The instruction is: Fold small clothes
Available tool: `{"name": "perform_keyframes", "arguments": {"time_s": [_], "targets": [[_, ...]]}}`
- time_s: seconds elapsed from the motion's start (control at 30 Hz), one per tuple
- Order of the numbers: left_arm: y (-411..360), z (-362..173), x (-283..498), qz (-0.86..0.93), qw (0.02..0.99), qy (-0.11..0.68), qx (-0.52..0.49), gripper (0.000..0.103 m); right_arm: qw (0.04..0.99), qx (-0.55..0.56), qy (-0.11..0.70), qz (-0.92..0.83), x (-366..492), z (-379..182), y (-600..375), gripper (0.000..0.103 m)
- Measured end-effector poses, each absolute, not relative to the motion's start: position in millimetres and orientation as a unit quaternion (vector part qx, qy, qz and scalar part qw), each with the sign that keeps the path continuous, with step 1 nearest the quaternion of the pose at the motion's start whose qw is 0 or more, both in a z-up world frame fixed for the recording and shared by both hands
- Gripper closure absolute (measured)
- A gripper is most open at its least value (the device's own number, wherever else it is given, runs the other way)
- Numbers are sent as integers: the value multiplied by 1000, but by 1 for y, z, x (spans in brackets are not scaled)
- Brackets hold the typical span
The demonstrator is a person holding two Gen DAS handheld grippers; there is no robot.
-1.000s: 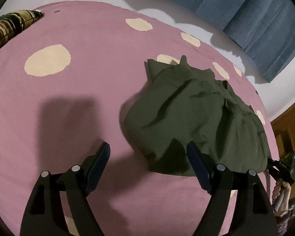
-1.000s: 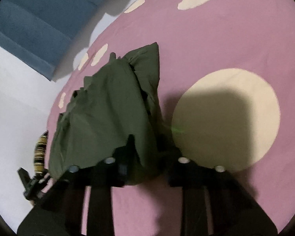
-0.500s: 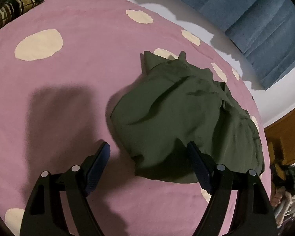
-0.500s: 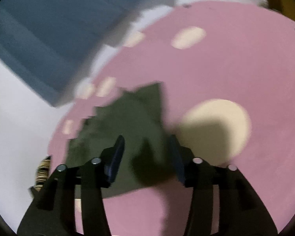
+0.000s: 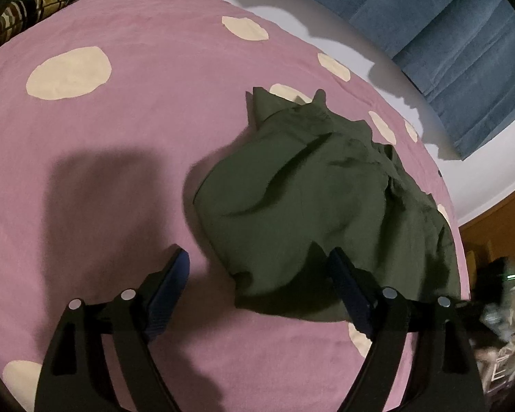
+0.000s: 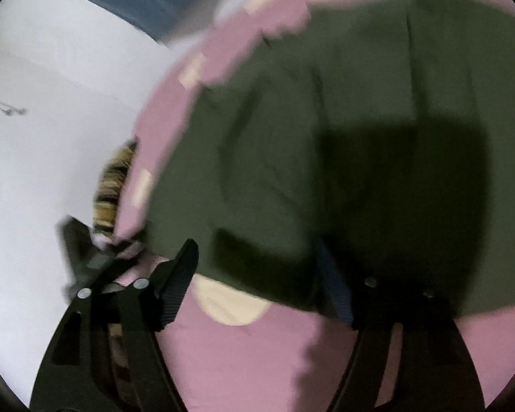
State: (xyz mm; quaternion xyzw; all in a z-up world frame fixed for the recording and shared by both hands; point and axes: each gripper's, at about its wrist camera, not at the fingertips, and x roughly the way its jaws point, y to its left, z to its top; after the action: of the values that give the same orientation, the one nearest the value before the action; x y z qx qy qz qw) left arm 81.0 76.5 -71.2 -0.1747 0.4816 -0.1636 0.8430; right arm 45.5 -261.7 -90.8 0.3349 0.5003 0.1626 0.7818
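Left wrist view is the sharp one: it shows the whole dark green garment (image 5: 312, 206) lying crumpled on a pink bed cover (image 5: 120, 158) with cream spots, a striped cushion (image 5: 27, 10) far ahead to the left, and a blue curtain (image 5: 446, 34) against the wall beyond the bed. The right wrist view is smeared by motion blur and gives only a close, partial look at the garment (image 6: 326, 120), which fills most of that picture, plus a white wall (image 6: 51, 120) off to the left and a blurred glimpse of the cushion (image 6: 115, 185).

The left gripper (image 5: 257, 271) is spread wide and holds nothing. The garment's near edge lies just ahead of it and toward its right finger, whose tip overlaps the cloth in the picture (whether it touches, I cannot tell). Its left finger stands over bare cover.

The right gripper (image 6: 257, 261) is also spread wide, empty. The garment's near hem lies between and just beyond its fingers, with a cream spot (image 6: 230, 302) showing below that hem; its right finger sits in deep shadow against the cloth.

Both grippers point forward and down at the bed, hovering low over it.
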Motion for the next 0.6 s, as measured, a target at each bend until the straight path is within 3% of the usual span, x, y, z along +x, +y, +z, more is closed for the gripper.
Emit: {"name": "perform_keyframes", "arguments": {"time_s": [0.47,0.57,0.6], "targets": [[55,-70,97,-166,811,507,-239,20,800,334,466,178,28,-93,-267,31],[47,-70,103,-135,817,516,-219,47,802,333,462,180,22,-93,-269,31],[45,-69,104,-129,817,519,-216,61,803,332,460,180,21,-93,-269,31]]}}
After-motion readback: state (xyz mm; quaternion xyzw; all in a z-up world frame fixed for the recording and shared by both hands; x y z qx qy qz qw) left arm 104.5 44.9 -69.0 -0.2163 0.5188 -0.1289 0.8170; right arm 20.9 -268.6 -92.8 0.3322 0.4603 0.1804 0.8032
